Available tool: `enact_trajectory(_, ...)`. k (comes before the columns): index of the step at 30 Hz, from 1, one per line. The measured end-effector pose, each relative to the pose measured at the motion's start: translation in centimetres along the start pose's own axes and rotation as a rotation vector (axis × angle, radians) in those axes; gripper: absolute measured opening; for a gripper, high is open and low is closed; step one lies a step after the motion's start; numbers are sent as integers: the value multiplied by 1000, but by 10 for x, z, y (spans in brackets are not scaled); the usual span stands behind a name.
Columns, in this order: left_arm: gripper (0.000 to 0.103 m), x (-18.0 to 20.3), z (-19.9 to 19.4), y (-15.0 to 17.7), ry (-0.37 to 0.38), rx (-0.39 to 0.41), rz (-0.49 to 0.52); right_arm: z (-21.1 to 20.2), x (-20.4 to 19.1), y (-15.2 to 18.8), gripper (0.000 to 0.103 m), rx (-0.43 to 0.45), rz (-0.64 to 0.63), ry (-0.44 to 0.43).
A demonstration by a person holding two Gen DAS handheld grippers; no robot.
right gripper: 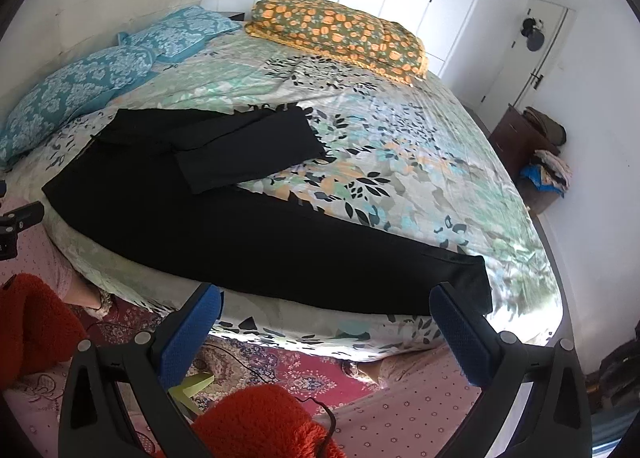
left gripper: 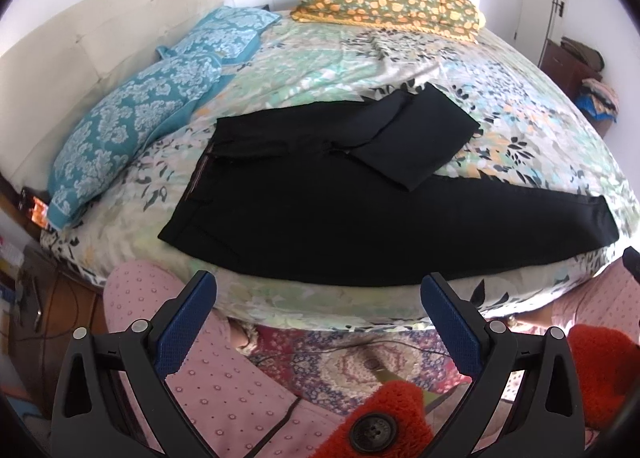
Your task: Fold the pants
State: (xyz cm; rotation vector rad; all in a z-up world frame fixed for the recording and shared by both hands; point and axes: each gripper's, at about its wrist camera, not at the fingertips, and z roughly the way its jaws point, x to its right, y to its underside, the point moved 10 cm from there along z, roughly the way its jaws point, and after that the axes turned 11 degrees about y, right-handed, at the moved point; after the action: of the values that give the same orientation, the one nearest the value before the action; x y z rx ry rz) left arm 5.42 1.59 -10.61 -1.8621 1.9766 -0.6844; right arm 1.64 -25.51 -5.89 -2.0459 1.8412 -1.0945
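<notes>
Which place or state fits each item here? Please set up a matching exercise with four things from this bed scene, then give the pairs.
Things:
1. black pants
2. orange-flowered pillow
3. teal patterned pillows
4. left gripper

Places or states:
A. at the far edge of the bed
B. open, held short of the bed's near edge
C. along the headboard side
D. spread near the front edge, one leg folded back

Pairs: 1-D, 2-A, 3-C, 4-B
</notes>
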Motion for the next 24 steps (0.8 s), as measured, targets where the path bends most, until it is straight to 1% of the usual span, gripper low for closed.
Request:
enact_trajectory(11, 102, 5, 7, 6, 29, -22, 21, -1, -19, -5, 103, 9, -59, -39)
enact_trajectory(24, 102, 11, 8, 5, 43, -22, 55, 0, -28, -4, 103, 8, -91, -46)
